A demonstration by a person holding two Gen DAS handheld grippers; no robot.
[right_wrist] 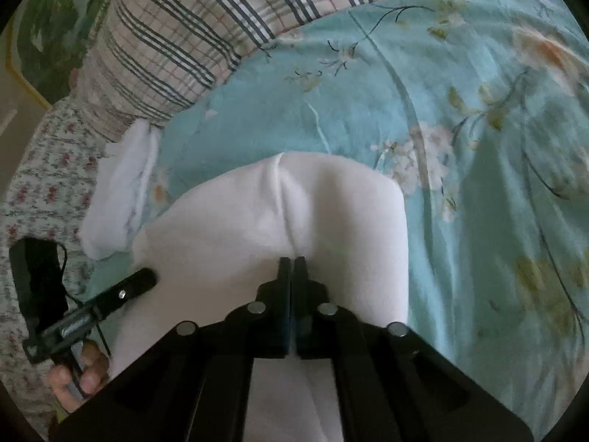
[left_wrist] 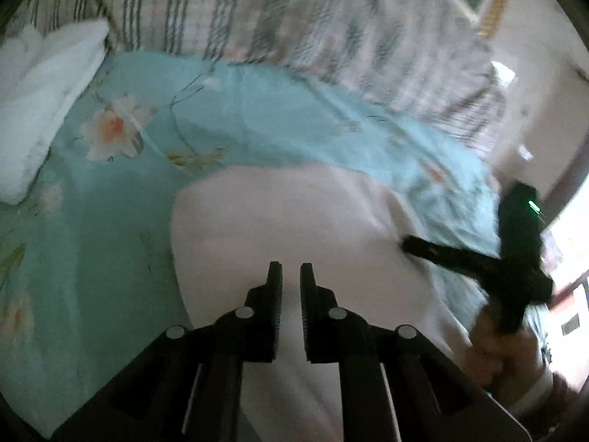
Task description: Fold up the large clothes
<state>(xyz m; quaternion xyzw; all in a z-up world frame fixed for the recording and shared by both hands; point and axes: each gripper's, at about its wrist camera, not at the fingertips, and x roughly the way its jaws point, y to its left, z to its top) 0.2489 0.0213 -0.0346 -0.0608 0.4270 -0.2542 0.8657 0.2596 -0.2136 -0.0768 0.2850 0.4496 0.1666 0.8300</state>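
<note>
A white garment [left_wrist: 294, 217] lies partly folded on a teal floral bedsheet [left_wrist: 92, 239]; it also shows in the right wrist view [right_wrist: 276, 213]. My left gripper [left_wrist: 291, 269] hovers over the garment with its jaws a small gap apart and nothing between them. My right gripper [right_wrist: 292, 261] has its jaws pressed together over a ridge of the white garment; whether cloth is pinched I cannot tell. The right gripper shows at the garment's right edge in the left wrist view [left_wrist: 412, 245]. The left gripper shows at the garment's left edge in the right wrist view [right_wrist: 145, 276].
A folded white cloth [left_wrist: 44, 110] lies at the left on the sheet, also in the right wrist view [right_wrist: 121, 191]. A plaid pillow or quilt [right_wrist: 176, 37] lies along the far side. A small-flowered cloth [right_wrist: 40, 169] lies at the left.
</note>
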